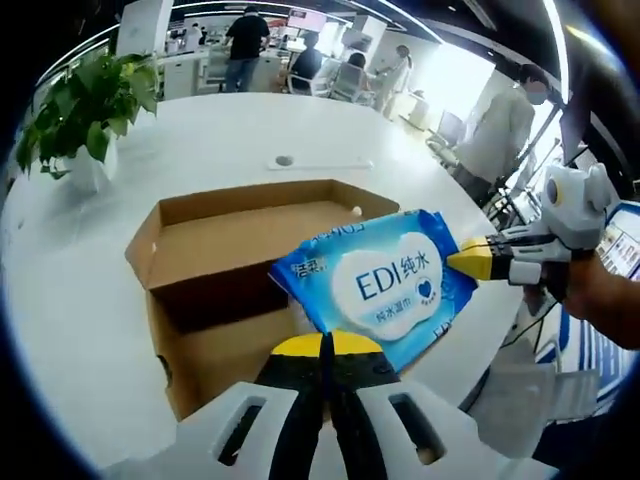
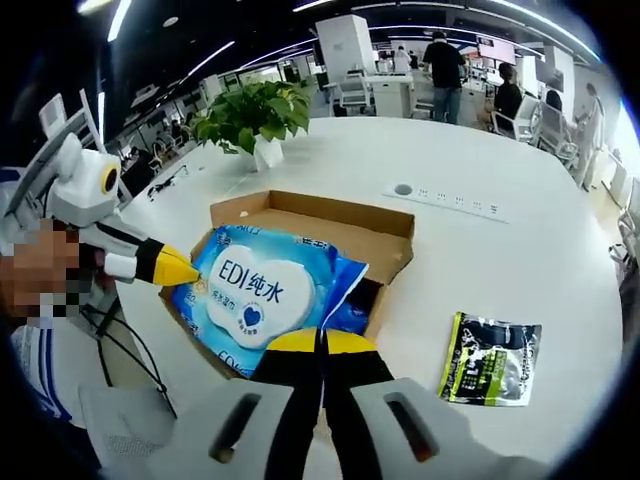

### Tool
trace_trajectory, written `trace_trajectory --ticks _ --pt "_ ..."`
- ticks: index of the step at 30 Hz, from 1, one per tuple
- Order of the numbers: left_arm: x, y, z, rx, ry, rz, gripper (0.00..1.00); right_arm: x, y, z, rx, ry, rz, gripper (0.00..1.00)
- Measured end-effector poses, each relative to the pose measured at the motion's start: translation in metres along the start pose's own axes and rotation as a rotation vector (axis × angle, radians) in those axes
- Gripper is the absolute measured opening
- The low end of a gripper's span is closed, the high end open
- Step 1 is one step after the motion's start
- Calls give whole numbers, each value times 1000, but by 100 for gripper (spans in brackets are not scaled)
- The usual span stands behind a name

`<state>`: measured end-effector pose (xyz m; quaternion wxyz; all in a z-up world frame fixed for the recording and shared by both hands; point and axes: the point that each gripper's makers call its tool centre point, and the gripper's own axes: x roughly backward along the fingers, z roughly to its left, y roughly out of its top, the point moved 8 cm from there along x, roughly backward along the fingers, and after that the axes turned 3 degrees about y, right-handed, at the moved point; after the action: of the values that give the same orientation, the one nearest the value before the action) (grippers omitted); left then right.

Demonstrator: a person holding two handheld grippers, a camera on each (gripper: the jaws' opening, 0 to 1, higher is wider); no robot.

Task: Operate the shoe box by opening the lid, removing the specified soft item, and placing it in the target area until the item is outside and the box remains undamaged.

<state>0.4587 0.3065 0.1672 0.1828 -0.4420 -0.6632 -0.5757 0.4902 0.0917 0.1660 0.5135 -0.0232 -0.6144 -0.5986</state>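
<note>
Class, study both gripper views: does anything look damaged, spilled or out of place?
Nothing looks damaged or spilled. The shoe box sits open and intact while both grippers, left and right, hold the blue wet-wipes pack over it. A dark packet lies flat on the table nearby.

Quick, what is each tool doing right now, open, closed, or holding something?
Left tool: closed on the blue wet wipes pack.
Right tool: closed on the same wet wipes pack, held over the open shoe box.
</note>
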Motion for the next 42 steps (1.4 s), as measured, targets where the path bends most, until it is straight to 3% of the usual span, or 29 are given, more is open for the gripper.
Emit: trace_trajectory --ticks 18,42 --pt "-28 22 -57 -68 -71 8 0 43 -11 -50 -44 -80 -23 0" --pt "-72 42 -117 -130 -124 33 0 72 -32 -115 -98 -137 -29 0"
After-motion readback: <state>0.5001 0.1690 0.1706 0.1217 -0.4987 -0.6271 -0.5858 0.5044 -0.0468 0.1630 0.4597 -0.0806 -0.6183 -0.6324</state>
